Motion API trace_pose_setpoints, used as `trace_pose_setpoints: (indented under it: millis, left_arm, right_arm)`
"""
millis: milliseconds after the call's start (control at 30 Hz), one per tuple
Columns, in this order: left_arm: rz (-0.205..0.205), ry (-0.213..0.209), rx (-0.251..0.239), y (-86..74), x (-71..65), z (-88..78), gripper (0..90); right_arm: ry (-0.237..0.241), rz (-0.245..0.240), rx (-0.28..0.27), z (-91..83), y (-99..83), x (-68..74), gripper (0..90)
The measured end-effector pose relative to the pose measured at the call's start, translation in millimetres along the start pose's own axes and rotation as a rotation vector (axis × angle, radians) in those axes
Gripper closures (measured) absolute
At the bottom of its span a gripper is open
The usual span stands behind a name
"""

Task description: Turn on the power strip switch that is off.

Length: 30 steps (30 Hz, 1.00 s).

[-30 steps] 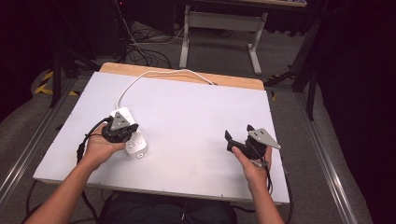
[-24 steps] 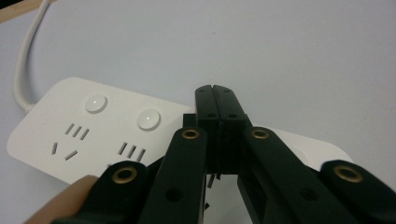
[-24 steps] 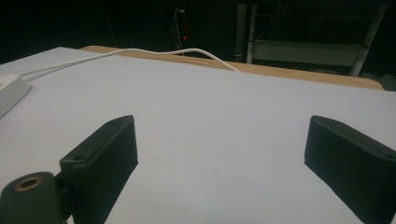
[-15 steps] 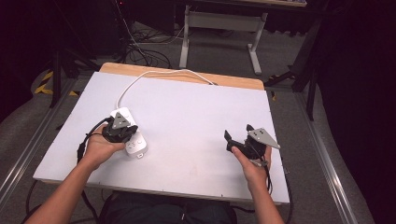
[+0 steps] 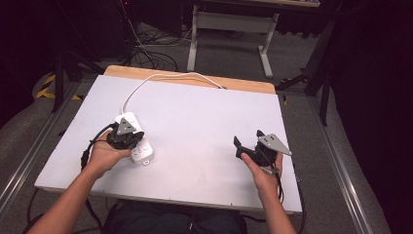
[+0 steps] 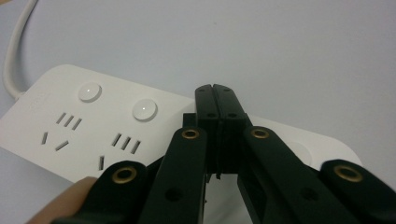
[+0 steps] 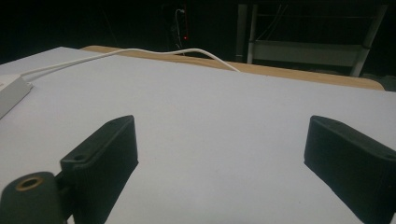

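A white power strip [image 5: 141, 152] lies on the left half of the white table top [image 5: 209, 117], and its white cord [image 5: 146, 84] curves off toward the far edge. My left gripper [image 5: 127, 135] hangs over the strip, held in a hand. In the left gripper view its jaws [image 6: 217, 91] are pressed together with nothing between them, above the power strip [image 6: 70, 116] with its sockets and round buttons. My right gripper [image 5: 248, 139] rests at the right of the table, jaws wide apart. In the right gripper view they [image 7: 224, 154] frame bare table top.
A wooden strip [image 5: 243, 85] runs along the table's far edge. Beyond it are a metal frame [image 5: 229, 29] and cables on the dark floor. The strip's end [image 7: 11, 91] and cord [image 7: 140, 51] lie far left in the right gripper view.
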<state>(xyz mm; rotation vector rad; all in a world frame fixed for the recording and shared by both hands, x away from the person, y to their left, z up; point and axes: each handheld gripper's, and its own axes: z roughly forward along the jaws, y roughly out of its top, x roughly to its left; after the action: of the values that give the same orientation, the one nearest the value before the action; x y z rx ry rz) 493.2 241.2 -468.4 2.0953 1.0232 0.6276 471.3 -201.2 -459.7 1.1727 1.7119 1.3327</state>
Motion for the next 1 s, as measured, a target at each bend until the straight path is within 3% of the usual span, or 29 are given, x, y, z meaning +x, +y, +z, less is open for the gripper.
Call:
trace_pose_setpoints:
  millis: [67,333,867,1000]
  left_arm:
    - [-0.010,-0.018,-0.005,-0.3,0.4,0.0,90.0]
    - [-0.011,-0.024,-0.005,-1.1,0.5,0.0,90.0]
    - [-0.005,-0.008,-0.003,-2.5,-1.0,0.4,90.0]
    - [-0.026,-0.026,-0.008,-2.1,0.2,1.7,90.0]
  right_arm:
    - [0.001,-0.001,0.000,0.1,-0.1,0.2,10.0]
    - [0.004,0.001,0.005,1.4,-0.6,-0.3,10.0]
    - [0.009,0.002,-0.004,0.4,0.5,0.3,10.1]
    - [0.008,0.003,-0.001,1.0,0.4,0.0,10.2]
